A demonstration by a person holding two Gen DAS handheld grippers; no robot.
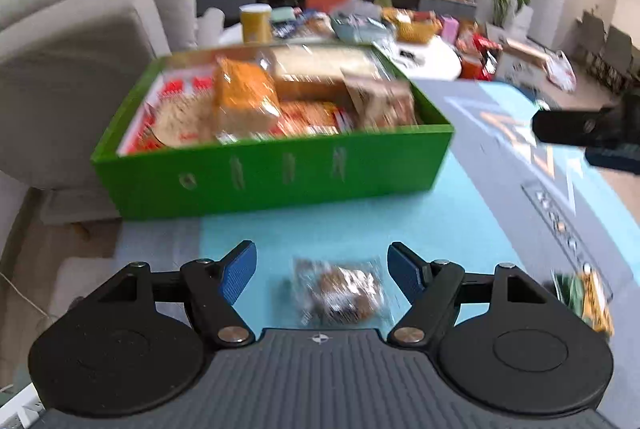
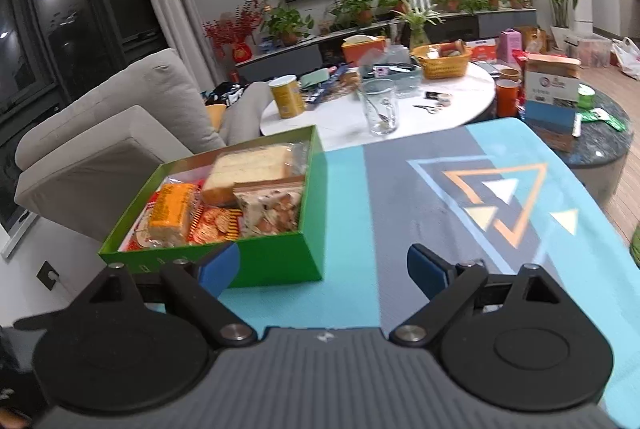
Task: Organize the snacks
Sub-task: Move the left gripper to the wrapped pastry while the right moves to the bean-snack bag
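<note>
Green box (image 1: 280, 177) on the patterned mat (image 2: 352, 229) already holds most snacks: bread, crackers, nut packets. Left outside: one clear-wrapped snack packet (image 1: 340, 293) between the spread, empty fingers of the left gripper (image 1: 322, 275), plus a green-yellow packet (image 1: 588, 295) at the mat's edge. Right gripper (image 2: 324, 269) open, holding nothing.
</note>
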